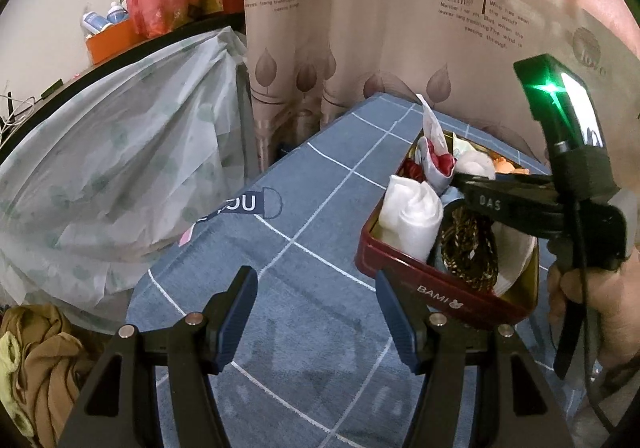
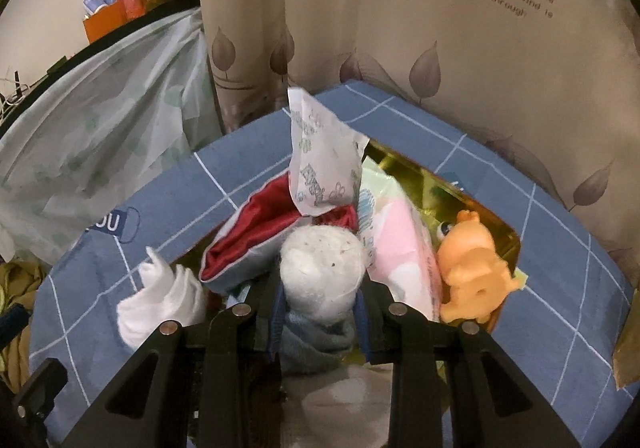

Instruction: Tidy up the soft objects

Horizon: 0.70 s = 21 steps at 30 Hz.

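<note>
Tin (image 1: 404,284) near corner hidden behind a left gripper (image 1: 316,312) finger, its right side behind the right gripper (image 1: 472,184), blue cloth (image 2: 316,336) mostly covered by the white ball (image 2: 320,276), brown clothes (image 1: 44,352) cut off by the edge, curtain (image 1: 360,28) small print unreadable

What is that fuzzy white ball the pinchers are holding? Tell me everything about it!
The white ball looks like a soft, fluffy cotton puff, round and a bit lumpy, with a few tiny dark specks. The right gripper squeezes it between its two blue-padded fingers, over the red tin. Behind it sit a red-lined pouch and a pink-and-white packet; a blue-grey cloth lies just beneath. Whether these touch it is unclear.
</note>
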Tool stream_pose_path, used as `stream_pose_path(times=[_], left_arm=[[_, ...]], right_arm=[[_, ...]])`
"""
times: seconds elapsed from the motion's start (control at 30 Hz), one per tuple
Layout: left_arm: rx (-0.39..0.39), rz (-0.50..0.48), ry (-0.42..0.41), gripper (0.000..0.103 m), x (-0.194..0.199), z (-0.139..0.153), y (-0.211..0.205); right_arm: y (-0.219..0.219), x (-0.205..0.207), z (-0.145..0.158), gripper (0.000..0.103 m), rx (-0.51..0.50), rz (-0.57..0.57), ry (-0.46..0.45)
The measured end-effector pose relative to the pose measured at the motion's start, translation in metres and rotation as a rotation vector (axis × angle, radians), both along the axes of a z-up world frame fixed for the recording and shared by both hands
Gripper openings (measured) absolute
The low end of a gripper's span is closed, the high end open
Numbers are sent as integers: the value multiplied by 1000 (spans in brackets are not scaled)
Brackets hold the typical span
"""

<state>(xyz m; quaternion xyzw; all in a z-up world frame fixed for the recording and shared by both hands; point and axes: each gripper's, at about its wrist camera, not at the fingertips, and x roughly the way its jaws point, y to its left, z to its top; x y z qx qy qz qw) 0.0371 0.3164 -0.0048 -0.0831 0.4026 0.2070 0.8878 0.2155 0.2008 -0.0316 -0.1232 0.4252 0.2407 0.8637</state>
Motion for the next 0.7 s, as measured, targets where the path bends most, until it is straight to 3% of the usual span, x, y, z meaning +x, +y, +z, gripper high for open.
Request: stream_pose_path(times=[0.23,0.4,0.63,0.7], left_arm=[[2,-3,1,63,1,-1,0],[7,-9,-14,63,-1,1,-3],[24,-21,-37,63,-5,6,-9],[29,-31,-45,63,-6,8,-13]], right_arm=[[2,-1,-4,34,-8,-2,-1],[-2,-9,12,66,1,-18,-43],[-24,-39,55,73,55,-38,-93],[-36,-54,65,86,61,-53,-107]])
